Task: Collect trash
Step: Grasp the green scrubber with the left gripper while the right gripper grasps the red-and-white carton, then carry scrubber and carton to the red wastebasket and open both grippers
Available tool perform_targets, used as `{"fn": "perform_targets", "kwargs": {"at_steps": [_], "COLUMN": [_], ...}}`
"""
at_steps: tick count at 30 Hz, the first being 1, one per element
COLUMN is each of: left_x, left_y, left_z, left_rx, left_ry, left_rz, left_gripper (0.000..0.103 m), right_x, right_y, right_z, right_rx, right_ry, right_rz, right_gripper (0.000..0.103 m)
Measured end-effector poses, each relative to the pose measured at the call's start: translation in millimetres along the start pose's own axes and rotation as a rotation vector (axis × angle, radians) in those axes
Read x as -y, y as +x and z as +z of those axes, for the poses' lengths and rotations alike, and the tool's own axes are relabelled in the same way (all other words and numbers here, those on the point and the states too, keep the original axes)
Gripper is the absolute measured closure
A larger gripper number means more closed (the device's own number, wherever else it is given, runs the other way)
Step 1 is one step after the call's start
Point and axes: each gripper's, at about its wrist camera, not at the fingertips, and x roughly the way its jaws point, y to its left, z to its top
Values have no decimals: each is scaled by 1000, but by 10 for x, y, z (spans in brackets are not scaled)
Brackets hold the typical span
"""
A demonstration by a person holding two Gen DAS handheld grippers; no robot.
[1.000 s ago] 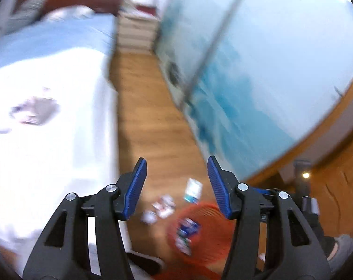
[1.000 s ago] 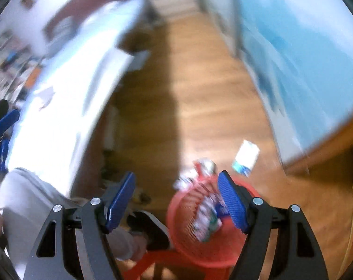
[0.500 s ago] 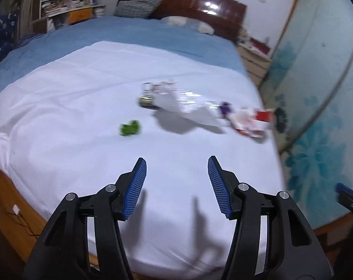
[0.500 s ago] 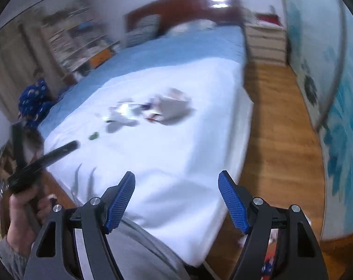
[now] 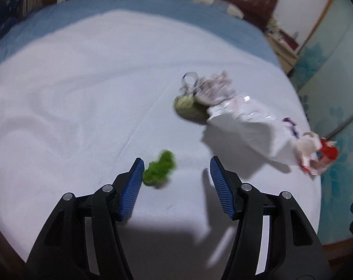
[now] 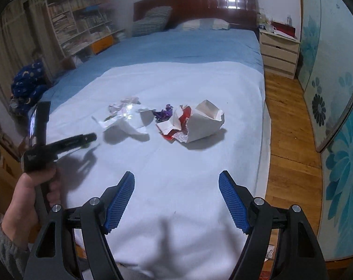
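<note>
The left gripper [image 5: 176, 175] hangs low over the white sheet [image 5: 71, 116] with its jaws spread wide and nothing in them, the small green scrap [image 5: 160, 170] lying just inside its left finger; the right gripper [image 6: 176, 198] is held back near the foot of the bed, equally wide and empty. The rest of the trash sits further up: a clear wrapper [image 6: 127, 119], a torn red and white packet [image 6: 174, 128] and a crumpled white carton [image 6: 206, 121]. To my eye the risk is that the green scrap, so off-centre, gets nudged aside as the jaws close, or that the fingers pinch a fold of soft sheet along with it
</note>
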Motion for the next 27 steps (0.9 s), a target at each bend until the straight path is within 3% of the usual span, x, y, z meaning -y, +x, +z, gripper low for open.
{"fn": "perform_targets", "kwargs": {"at_steps": [1, 3, 4, 7, 13, 14, 15, 16, 18, 22, 27], "left_x": [25, 90, 115, 133, 98, 103, 104, 121, 109, 34, 35], "left_y": [8, 23, 20, -27, -130, -174, -241, -239, -377, -563, -889], "left_z": [-6, -5, -12, -30, -91, -122, -165, -189, -311, -397, -454], "left_rx": [-1, -12, -15, -24, 0, 8, 17, 21, 39, 75, 148], "left_ry": [3, 35, 39, 34, 6, 9, 13, 17, 22, 16, 13], "left_rz": [17, 87, 67, 27, -49, -59, -66, -72, -87, -121, -183], "left_gripper": [49, 74, 86, 96, 99, 99, 99, 99, 99, 99, 99], "right_x": [13, 50, 62, 144, 278, 300, 337, 362, 447, 563, 595], "right_y": [57, 236, 334, 672, 1214, 1275, 1364, 1410, 1424, 1279, 778], "right_z": [9, 83, 114, 264, 552, 568, 574, 577, 564, 526, 495], "right_rx": [0, -2, -5, -24, -74, -84, -116, -132, -129, -117, -51], "right_ry": [3, 6, 8, 39, 130, 146, 164, 179, 218, 270, 293], "right_rz": [-4, -24, -33, -60, -105, -101, -95, -87, -73, -5, 100], "right_gripper": [28, 28, 28, 28, 30, 45, 69, 79, 91, 95, 96]}}
